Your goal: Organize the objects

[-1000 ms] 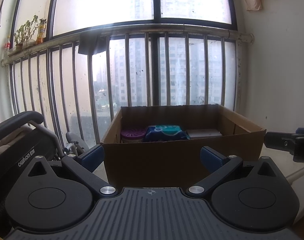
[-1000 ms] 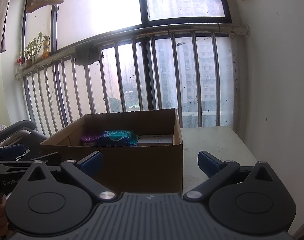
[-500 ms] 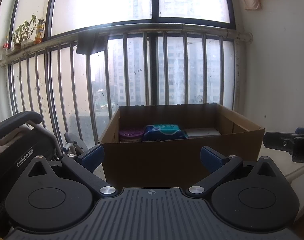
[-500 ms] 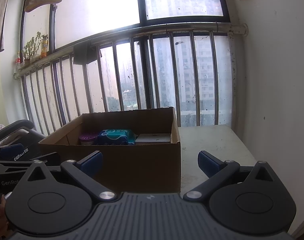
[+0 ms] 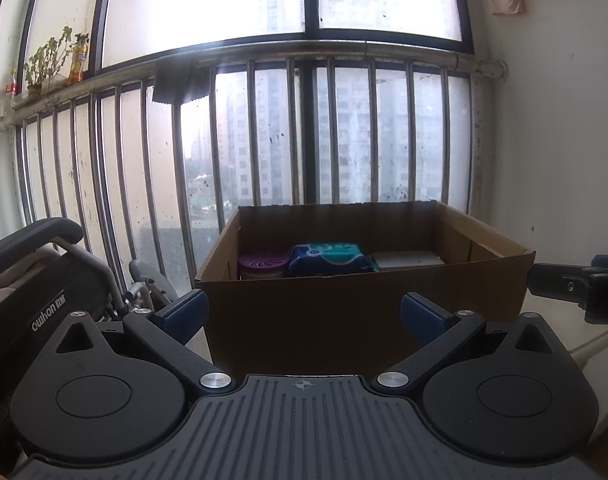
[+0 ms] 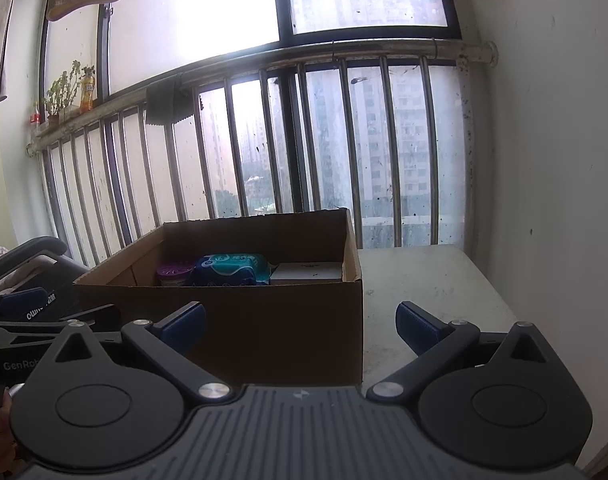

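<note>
Hand-held gripper on the left point(image 5: 304, 310) and on the right point(image 6: 300, 322) both gape wide, empty; purple tub point(image 6: 175, 273), blue packet point(image 6: 232, 270) and white box point(image 6: 307, 273) already lie in the cardboard box point(image 6: 264, 320) at the worktop's point(image 6: 427, 280) left edge; seemingly finished.

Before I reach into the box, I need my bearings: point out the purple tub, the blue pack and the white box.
purple tub point(image 5: 262, 262), left wrist view, on its ribbed lid.
blue pack point(image 5: 328, 258), left wrist view, on its top face.
white box point(image 6: 307, 272), right wrist view, on its top face.
</note>
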`<state>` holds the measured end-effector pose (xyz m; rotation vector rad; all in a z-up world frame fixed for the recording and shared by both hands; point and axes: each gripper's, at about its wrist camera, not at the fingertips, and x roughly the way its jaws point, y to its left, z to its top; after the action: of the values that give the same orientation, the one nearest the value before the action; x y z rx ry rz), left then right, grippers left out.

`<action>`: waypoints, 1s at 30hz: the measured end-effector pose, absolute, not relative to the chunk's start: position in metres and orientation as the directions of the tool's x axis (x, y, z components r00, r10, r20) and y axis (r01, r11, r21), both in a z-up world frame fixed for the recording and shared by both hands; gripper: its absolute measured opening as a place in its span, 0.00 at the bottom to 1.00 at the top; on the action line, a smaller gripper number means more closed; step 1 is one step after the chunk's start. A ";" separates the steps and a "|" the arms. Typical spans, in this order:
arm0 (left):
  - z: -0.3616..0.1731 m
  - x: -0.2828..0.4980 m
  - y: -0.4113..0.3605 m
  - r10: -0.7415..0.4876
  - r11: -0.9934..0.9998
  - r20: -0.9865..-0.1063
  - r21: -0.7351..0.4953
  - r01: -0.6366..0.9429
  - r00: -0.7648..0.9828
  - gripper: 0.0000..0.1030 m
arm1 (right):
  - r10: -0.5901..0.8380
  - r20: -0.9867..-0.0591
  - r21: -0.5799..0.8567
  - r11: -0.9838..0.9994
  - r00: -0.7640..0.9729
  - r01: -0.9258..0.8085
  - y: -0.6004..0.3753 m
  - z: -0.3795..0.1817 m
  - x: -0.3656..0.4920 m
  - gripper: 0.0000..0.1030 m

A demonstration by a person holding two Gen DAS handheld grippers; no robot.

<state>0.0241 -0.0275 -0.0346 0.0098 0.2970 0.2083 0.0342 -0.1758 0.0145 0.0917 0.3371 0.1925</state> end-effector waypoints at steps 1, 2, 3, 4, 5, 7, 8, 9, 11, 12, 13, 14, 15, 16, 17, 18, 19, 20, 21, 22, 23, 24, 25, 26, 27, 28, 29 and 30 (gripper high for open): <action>-0.035 0.024 -0.028 0.206 0.978 -0.291 0.040 -0.204 0.934 1.00 | 0.202 -0.319 0.122 0.978 0.926 -0.171 -0.176 0.015 0.034 1.00; -0.035 0.025 -0.028 0.206 0.978 -0.292 0.039 -0.203 0.934 1.00 | 0.202 -0.318 0.122 0.978 0.926 -0.171 -0.176 0.015 0.035 1.00; -0.035 0.025 -0.027 0.205 0.978 -0.294 0.039 -0.202 0.934 1.00 | 0.202 -0.318 0.122 0.978 0.926 -0.172 -0.176 0.015 0.035 1.00; -0.036 0.025 -0.028 0.205 0.979 -0.294 0.040 -0.202 0.934 1.00 | 0.202 -0.316 0.122 0.978 0.927 -0.172 -0.176 0.015 0.034 1.00; -0.036 0.025 -0.028 0.205 0.978 -0.294 0.041 -0.203 0.933 1.00 | 0.202 -0.316 0.122 0.978 0.927 -0.171 -0.176 0.015 0.034 1.00; -0.036 0.025 -0.028 0.205 0.978 -0.294 0.040 -0.203 0.933 1.00 | 0.201 -0.315 0.123 0.978 0.928 -0.171 -0.177 0.016 0.035 1.00; -0.035 0.025 -0.027 0.205 0.979 -0.294 0.039 -0.202 0.934 1.00 | 0.202 -0.314 0.124 0.977 0.928 -0.171 -0.177 0.016 0.035 1.00; -0.035 0.025 -0.027 0.204 0.979 -0.293 0.039 -0.201 0.934 1.00 | 0.203 -0.315 0.124 0.977 0.927 -0.172 -0.177 0.016 0.035 1.00; -0.035 0.025 -0.027 0.204 0.979 -0.293 0.041 -0.201 0.934 1.00 | 0.204 -0.316 0.120 0.977 0.927 -0.174 -0.176 0.016 0.035 1.00; -0.035 0.025 -0.027 0.204 0.979 -0.292 0.041 -0.201 0.934 1.00 | 0.204 -0.316 0.119 0.977 0.927 -0.174 -0.176 0.016 0.035 1.00; -0.035 0.025 -0.027 0.205 0.979 -0.292 0.041 -0.201 0.934 1.00 | 0.205 -0.315 0.118 0.977 0.927 -0.176 -0.176 0.017 0.035 1.00; -0.034 0.024 -0.027 0.204 0.979 -0.291 0.041 -0.201 0.935 1.00 | 0.206 -0.313 0.119 0.977 0.927 -0.177 -0.176 0.017 0.035 1.00; -0.034 0.024 -0.027 0.204 0.979 -0.290 0.042 -0.200 0.935 1.00 | 0.207 -0.312 0.120 0.977 0.927 -0.178 -0.176 0.017 0.035 1.00; -0.034 0.024 -0.027 0.204 0.979 -0.290 0.042 -0.200 0.935 1.00 | 0.208 -0.311 0.121 0.977 0.927 -0.178 -0.176 0.017 0.035 1.00; -0.034 0.024 -0.027 0.204 0.979 -0.289 0.042 -0.201 0.935 1.00 | 0.207 -0.311 0.120 0.977 0.928 -0.178 -0.176 0.017 0.035 1.00; -0.033 0.024 -0.027 0.205 0.979 -0.288 0.041 -0.202 0.935 1.00 | 0.207 -0.312 0.118 0.977 0.927 -0.179 -0.176 0.017 0.034 1.00; -0.033 0.024 -0.028 0.205 0.979 -0.288 0.040 -0.202 0.935 1.00 | 0.207 -0.312 0.118 0.977 0.927 -0.179 -0.176 0.017 0.034 1.00; -0.033 0.024 -0.028 0.204 0.979 -0.289 0.039 -0.201 0.936 1.00 | 0.207 -0.312 0.118 0.977 0.927 -0.178 -0.176 0.017 0.034 1.00; -0.033 0.024 -0.028 0.203 0.979 -0.288 0.040 -0.200 0.936 1.00 | 0.207 -0.312 0.119 0.977 0.927 -0.178 -0.176 0.017 0.034 1.00; -0.033 0.024 -0.029 0.202 0.979 -0.287 0.043 -0.199 0.936 1.00 | 0.207 -0.312 0.121 0.977 0.927 -0.177 -0.177 0.017 0.033 1.00; -0.033 0.024 -0.029 0.203 0.979 -0.287 0.044 -0.199 0.936 1.00 | 0.207 -0.312 0.122 0.977 0.927 -0.177 -0.177 0.017 0.033 1.00; -0.033 0.024 -0.029 0.202 0.979 -0.287 0.043 -0.198 0.936 1.00 | 0.205 -0.312 0.123 0.977 0.928 -0.175 -0.177 0.017 0.033 1.00; -0.033 0.024 -0.030 0.200 0.980 -0.288 0.043 -0.196 0.937 1.00 | 0.204 -0.311 0.124 0.977 0.928 -0.173 -0.178 0.017 0.033 1.00; -0.033 0.024 -0.030 0.198 0.980 -0.288 0.042 -0.194 0.937 1.00 | 0.204 -0.312 0.125 0.977 0.928 -0.172 -0.178 0.016 0.033 1.00; -0.034 0.024 -0.030 0.197 0.980 -0.290 0.041 -0.194 0.937 1.00 | 0.203 -0.312 0.127 0.977 0.928 -0.171 -0.178 0.016 0.033 1.00; -0.034 0.024 -0.030 0.198 0.980 -0.291 0.042 -0.194 0.936 1.00 | 0.203 -0.312 0.128 0.977 0.928 -0.170 -0.179 0.016 0.033 1.00; -0.034 0.024 -0.030 0.198 0.980 -0.292 0.043 -0.194 0.936 1.00 | 0.202 -0.313 0.129 0.977 0.928 -0.170 -0.179 0.016 0.033 1.00; -0.034 0.024 -0.031 0.198 0.980 -0.291 0.045 -0.193 0.936 1.00 | 0.203 -0.314 0.128 0.977 0.928 -0.170 -0.179 0.016 0.033 1.00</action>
<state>0.0241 -0.0307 -0.0342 0.0153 0.2994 0.1997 0.0328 -0.1789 0.0160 0.0997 0.3319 0.1912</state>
